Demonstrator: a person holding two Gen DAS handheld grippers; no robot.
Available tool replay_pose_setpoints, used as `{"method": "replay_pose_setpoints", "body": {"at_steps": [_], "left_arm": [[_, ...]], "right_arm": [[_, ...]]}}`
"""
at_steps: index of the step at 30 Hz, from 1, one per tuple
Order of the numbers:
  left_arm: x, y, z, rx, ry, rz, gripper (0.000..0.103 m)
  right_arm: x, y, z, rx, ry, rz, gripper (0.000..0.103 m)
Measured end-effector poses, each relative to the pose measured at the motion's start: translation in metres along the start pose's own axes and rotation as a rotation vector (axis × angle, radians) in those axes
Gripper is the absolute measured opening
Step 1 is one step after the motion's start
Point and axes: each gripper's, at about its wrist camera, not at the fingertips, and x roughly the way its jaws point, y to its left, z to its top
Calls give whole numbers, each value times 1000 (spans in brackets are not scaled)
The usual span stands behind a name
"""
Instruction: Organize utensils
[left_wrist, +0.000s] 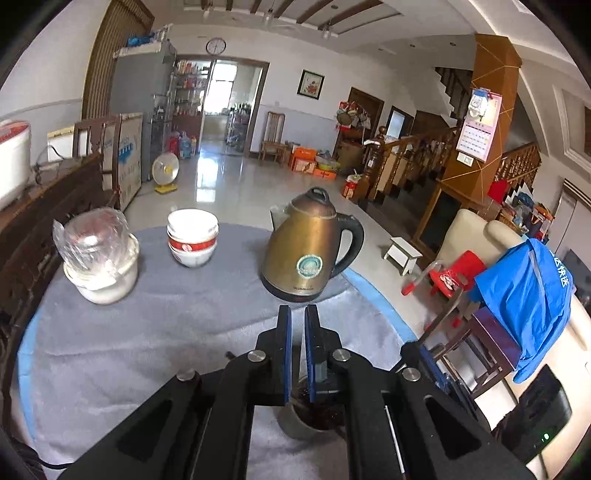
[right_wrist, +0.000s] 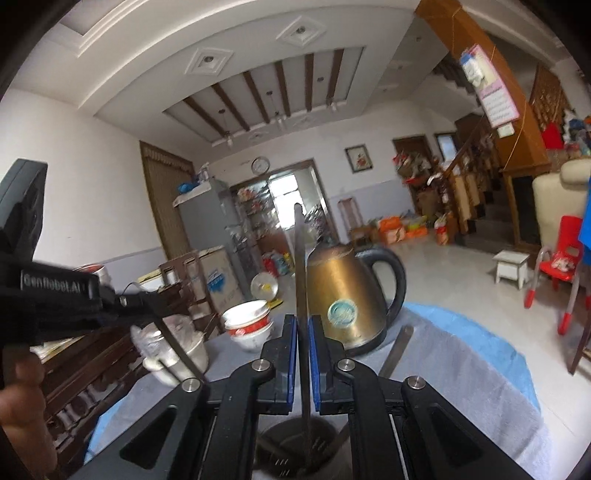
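I am holding a thin metal utensil (right_wrist: 300, 266) upright in my right gripper (right_wrist: 303, 354), its blue pads closed flat on the shaft; the blade-like upper end is rising toward twelve o'clock in the right wrist view, past the brass kettle (right_wrist: 347, 295). The lower end is reaching down at six o'clock into the dark metal holder cup (right_wrist: 280, 454), where another utensil handle (right_wrist: 397, 354) is already leaning out toward two o'clock. I judge I am seating this piece into the cup, or just lifting it clear; I cannot tell which.

My left gripper (left_wrist: 297, 354) is hovering directly over the same cup (left_wrist: 295, 424), its pads nearly together with a narrow gap showing and nothing visibly between them.

Outward on the grey cloth (left_wrist: 147, 350), the kettle (left_wrist: 310, 247) is standing at twelve o'clock in the left wrist view, the stacked bowls (left_wrist: 192, 236) at eleven, and the plastic-wrapped jar (left_wrist: 98, 254) at ten.

The risks, as I see them: the two tools are crowding one small cup, so a sideways nudge could tip it. The shaft is thin and smooth, so it may pivot between the pads and jam against the rim or the leaning handle. Its tall end is passing close beside the kettle and could knock it.
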Motion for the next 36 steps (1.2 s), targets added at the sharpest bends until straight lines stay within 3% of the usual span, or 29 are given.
{"method": "replay_pose_setpoints", "body": {"at_steps": [2, 4, 7, 9, 10, 11, 13, 17, 19, 23, 36], "left_arm": [[-18, 4, 0, 7, -23, 15, 14], [-37, 11, -1, 1, -54, 34, 31], [-65, 22, -4, -11, -98, 70, 49], [-81, 29, -8, -15, -123, 106, 59], [-89, 32, -11, -19, -130, 124, 63], [-94, 34, -13, -24, -131, 134, 65], [-104, 38, -20, -35, -119, 146, 68], [-119, 41, -33, -50, -71, 159, 74], [-126, 39, -41, -47, -46, 180, 82], [-139, 29, -59, -10, -12, 239, 85], [-204, -12, -100, 136, -78, 418, 93]], "right_arm": [[-7, -1, -1, 7, 11, 4, 8], [-16, -4, -1, 24, 30, 12, 9], [-33, -8, 3, 45, 30, 19, 12], [-45, -9, 6, 58, 23, 29, 21], [-52, -10, 7, 69, 19, 34, 33], [-56, -10, 7, 77, 12, 34, 48], [-69, -8, 10, 91, -25, 31, 56], [-93, 2, 15, 75, -67, 28, 56], [-106, 10, 18, 56, -87, 27, 56], [-131, 22, 19, 40, -116, 30, 56], [-191, 38, 4, 102, -88, 101, 61]]}}
